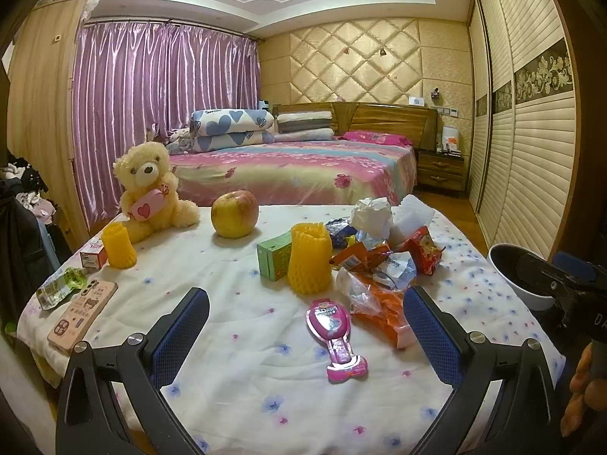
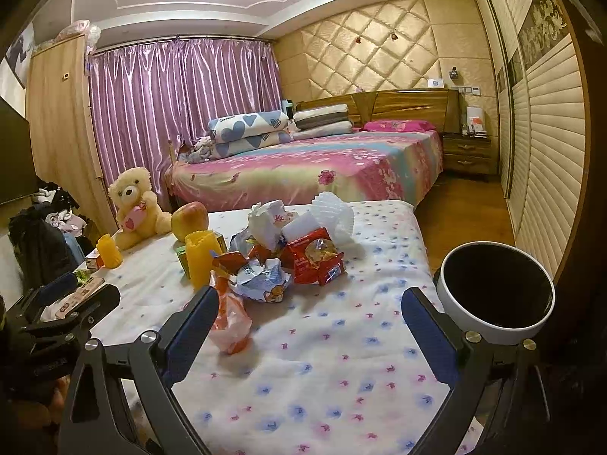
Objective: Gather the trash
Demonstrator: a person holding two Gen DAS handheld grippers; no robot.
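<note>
The trash pile (image 1: 383, 254) sits in the middle of my counter (image 1: 242, 345), on the flowery cloth. It has a crumpled white tissue (image 1: 371, 216), a red snack wrapper (image 2: 316, 259), a blue and white crinkled wrapper (image 2: 263, 278) and an orange plastic bag (image 2: 229, 320). I think it is all very light and soft and will squish, so I would pinch a sticking-up crinkle or the loose edge of the bag.

My left tongs (image 1: 305, 328) are spread wide and hold nothing. My right tongs (image 2: 309, 322) are spread wide too, right by the orange bag.

Only my left view shows the pink toy (image 1: 335, 335) and the phone (image 1: 81, 313). My right view shows right down into the white bin (image 2: 497, 299) beside the counter.
</note>
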